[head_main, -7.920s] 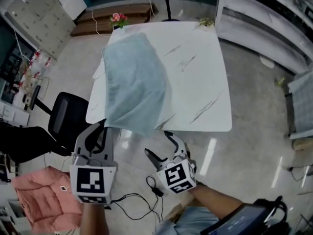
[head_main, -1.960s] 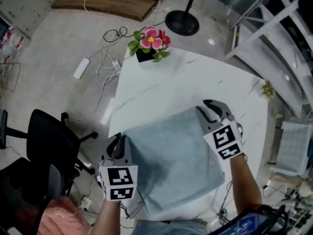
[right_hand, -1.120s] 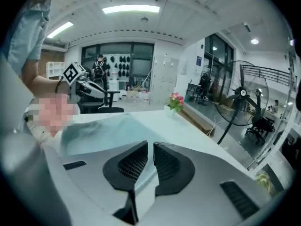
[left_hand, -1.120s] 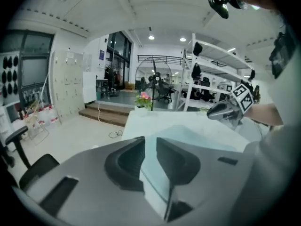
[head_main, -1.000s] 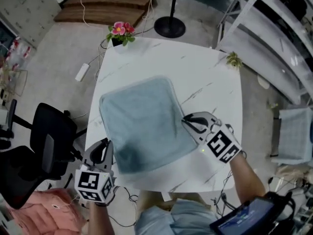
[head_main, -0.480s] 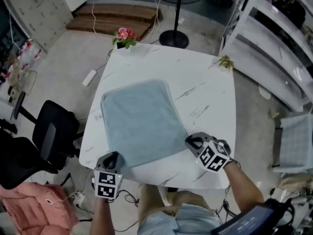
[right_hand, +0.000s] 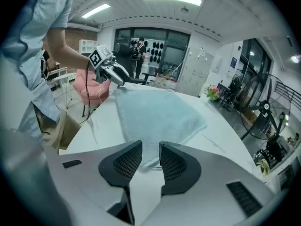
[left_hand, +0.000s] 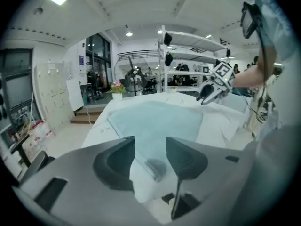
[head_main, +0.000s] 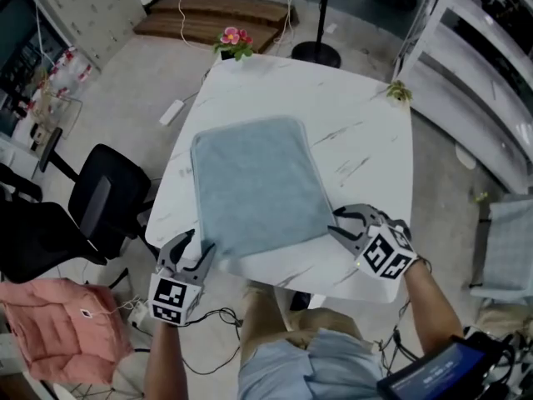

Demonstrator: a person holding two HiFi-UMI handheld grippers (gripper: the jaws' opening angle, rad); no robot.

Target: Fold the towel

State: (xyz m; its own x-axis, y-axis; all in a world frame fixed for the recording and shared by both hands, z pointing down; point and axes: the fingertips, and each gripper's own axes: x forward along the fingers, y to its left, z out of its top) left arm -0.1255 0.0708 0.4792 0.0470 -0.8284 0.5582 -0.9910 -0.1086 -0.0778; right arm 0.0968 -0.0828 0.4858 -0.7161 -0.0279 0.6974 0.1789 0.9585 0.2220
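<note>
A light blue towel (head_main: pixel 254 186) is spread flat on a white, marble-patterned table (head_main: pixel 366 140). Its near edge lies close to the table's near side, and its long sides run away from the person.

The left gripper (head_main: pixel 198 244) is held at the towel's near left corner. Its jaws have just been opened and stand well apart. In the left gripper view that corner is seen lying on the table in the gap between them, and neither pad is pressed on the cloth.

The right gripper (head_main: pixel 333 220) is held at the towel's near right corner. Its jaws have also just been opened, by less, so that a narrow gap is left. In the right gripper view the towel's edge is seen in that gap, resting on the tabletop and not clamped.

Each gripper is seen in the other's view across the near edge of the towel.

A pot of pink flowers (head_main: pixel 234 40) is set at the table's far left corner, and a small green plant (head_main: pixel 399 91) at the far right corner. Both are well apart from the towel. A black office chair (head_main: pixel 104 207) is placed on the floor just beside the table's left side, with a pink cushion (head_main: pixel 58 327) nearer the person.
</note>
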